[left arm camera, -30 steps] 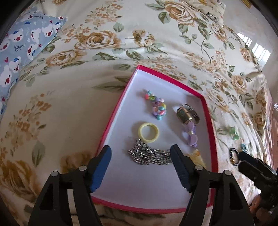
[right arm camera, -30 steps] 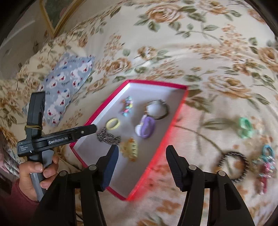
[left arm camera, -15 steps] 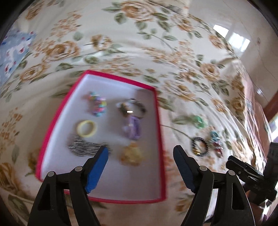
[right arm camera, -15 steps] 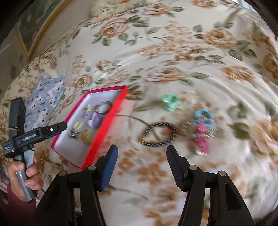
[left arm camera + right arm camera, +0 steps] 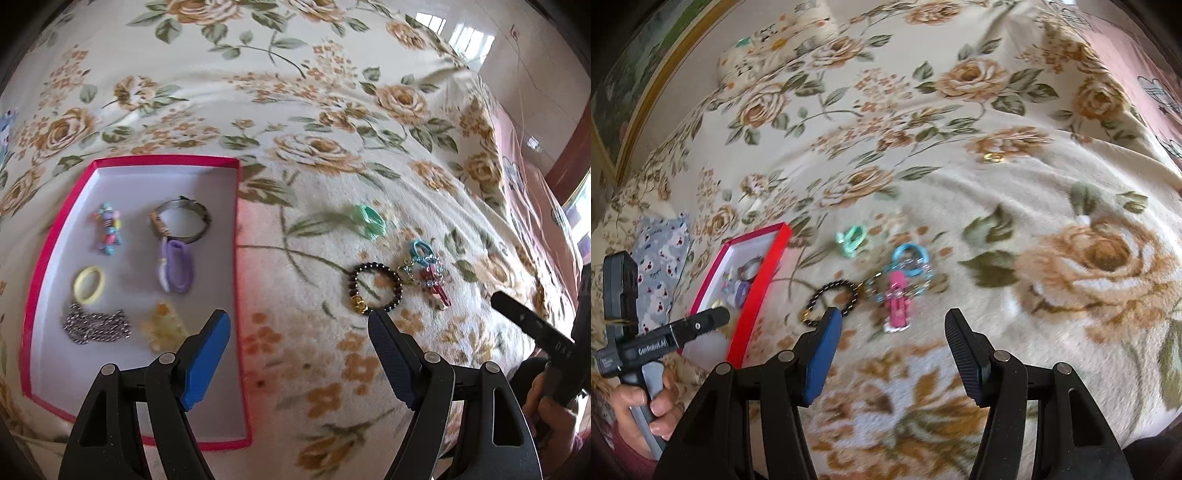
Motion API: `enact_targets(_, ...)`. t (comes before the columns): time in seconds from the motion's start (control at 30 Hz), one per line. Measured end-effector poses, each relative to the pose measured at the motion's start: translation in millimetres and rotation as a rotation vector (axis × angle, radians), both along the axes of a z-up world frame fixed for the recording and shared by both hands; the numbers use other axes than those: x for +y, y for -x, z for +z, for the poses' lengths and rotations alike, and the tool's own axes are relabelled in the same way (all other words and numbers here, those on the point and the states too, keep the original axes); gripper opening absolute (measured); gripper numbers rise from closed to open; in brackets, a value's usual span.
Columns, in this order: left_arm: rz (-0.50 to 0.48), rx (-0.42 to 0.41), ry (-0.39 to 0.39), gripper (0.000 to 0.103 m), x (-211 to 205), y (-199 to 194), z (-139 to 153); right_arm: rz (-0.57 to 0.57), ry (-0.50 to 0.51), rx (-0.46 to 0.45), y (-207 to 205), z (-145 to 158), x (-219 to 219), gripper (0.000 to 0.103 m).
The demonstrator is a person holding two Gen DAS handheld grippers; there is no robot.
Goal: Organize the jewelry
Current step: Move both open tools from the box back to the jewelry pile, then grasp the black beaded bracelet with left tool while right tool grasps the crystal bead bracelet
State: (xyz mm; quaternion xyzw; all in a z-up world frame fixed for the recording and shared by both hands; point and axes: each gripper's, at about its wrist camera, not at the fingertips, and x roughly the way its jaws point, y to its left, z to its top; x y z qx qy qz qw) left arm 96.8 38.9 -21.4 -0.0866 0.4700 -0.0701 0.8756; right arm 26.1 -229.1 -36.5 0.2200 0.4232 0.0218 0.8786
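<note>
On the left of the bed, the red-rimmed tray point(image 5: 236, 192) lies on the floral blanket point(image 5: 314, 92). It holds a multicoloured bead piece point(image 5: 108, 229), a yellow ring point(image 5: 88, 284), a grey chain point(image 5: 96, 326), a metal bangle point(image 5: 181, 219), a purple piece point(image 5: 176, 271) and a blurred amber piece point(image 5: 164, 328) whose shape is hard to make out. The left gripper point(image 5: 299, 334) hangs above the tray's right wall, fingers released and gripping nothing. To the right, loose on the blanket, lie a mint-green clip point(image 5: 367, 220), a black bead bracelet point(image 5: 375, 286) and a blue-and-pink charm cluster point(image 5: 430, 273), details blurred. The right gripper point(image 5: 892, 330) hangs near these, fingers released, empty. Its handle is cut off at the left view's right edge.
</note>
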Motion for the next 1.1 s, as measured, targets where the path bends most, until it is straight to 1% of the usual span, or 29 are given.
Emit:
enact_targets(0.13,-0.019,0.011,-0.017,0.077,-12,-13,-3,-0.027,-0.005,0.006,-5,-6,-10,0.058)
enact_targets(0.2,-0.027,0.015,-0.026,0.077,-18,-18,-5,-0.034,-0.012,0.016,-9,-10,-14,0.05)
enact_targets(0.27,-0.036,0.019,-0.036,0.077,-24,-25,-8,-0.036,-0.014,0.032,-14,-14,-16,0.047)
enact_targets(0.47,-0.06,0.04,-0.057,0.077,-35,-44,-19,-0.037,-0.04,0.055,-29,-23,-19,0.045)
enact_targets(0.73,-0.086,0.071,-0.065,0.076,-47,-62,-35,-0.002,-0.023,0.07,-50,-27,-11,0.045)
enact_targets(0.93,-0.123,0.079,-0.083,0.075,-58,-75,-45,0.02,0.0,0.106,-67,-35,-8,0.044)
enact_targets(0.97,-0.125,0.081,-0.083,0.075,-59,-76,-46,0.023,0.011,0.118,-69,-39,-7,0.043)
enact_targets(1.03,-0.138,0.083,-0.089,0.071,-62,-80,-50,0.028,0.024,0.138,-73,-45,-6,0.038)
enact_targets(1.07,-0.149,0.087,-0.095,0.065,-66,-82,-53,0.028,0.028,0.154,-75,-50,-6,0.032)
enact_targets(1.1,-0.162,0.096,-0.098,0.058,-69,-84,-57,0.03,0.028,0.17,-77,-55,-5,0.03)
